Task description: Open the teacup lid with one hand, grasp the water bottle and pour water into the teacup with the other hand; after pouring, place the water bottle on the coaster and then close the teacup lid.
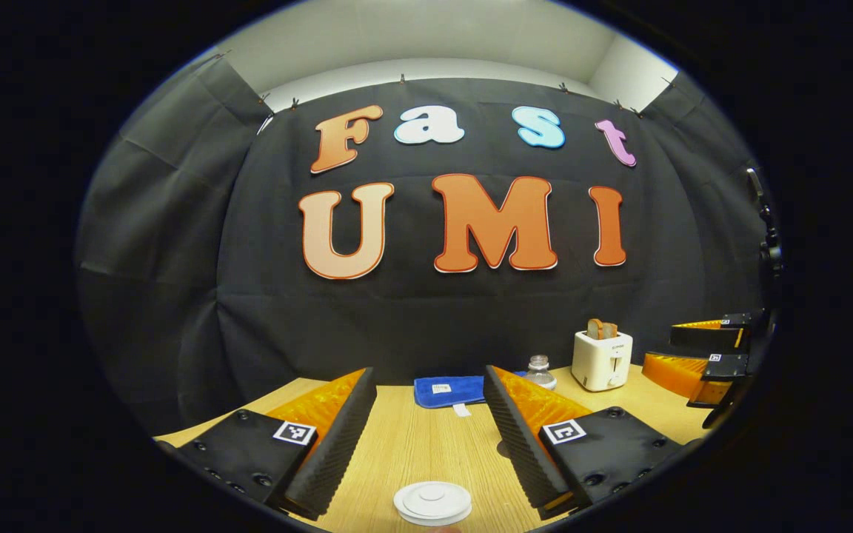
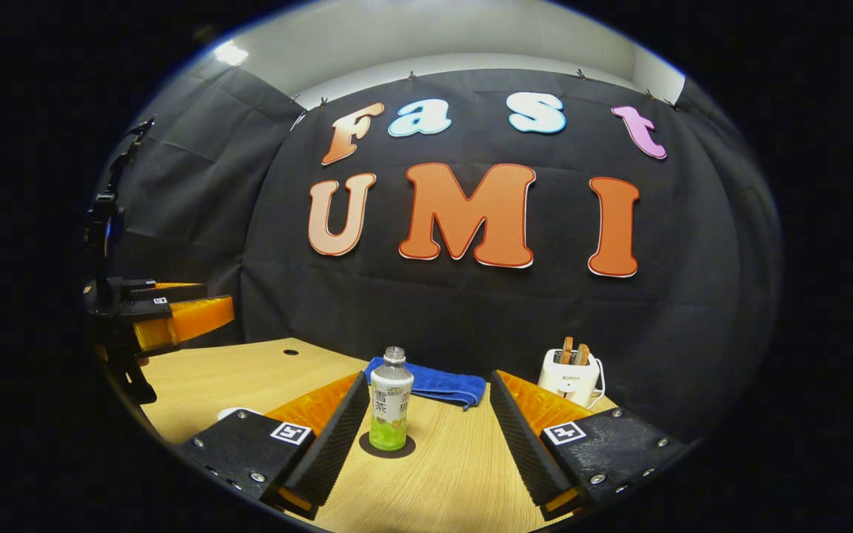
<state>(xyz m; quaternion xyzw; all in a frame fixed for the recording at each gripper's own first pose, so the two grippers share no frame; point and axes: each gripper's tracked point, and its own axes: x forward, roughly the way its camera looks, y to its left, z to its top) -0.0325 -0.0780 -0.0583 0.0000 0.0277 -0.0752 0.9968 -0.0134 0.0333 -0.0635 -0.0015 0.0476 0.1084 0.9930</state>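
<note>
Lid (image 1: 432, 502) lies nearest, seated on the teacup at the lower edge of the left gripper view, centred below the left gripper (image 1: 430, 437), whose jaws stand wide apart and hold nothing. Bottle (image 2: 390, 400) stands upright on a dark coaster (image 2: 387, 446) on the worktop (image 2: 463, 474), between the widely spread, empty jaws of the right gripper (image 2: 426, 437). Behind the bottle lies a blue cloth (image 2: 434, 385); a white toaster (image 2: 571, 377) stands to the right.
</note>
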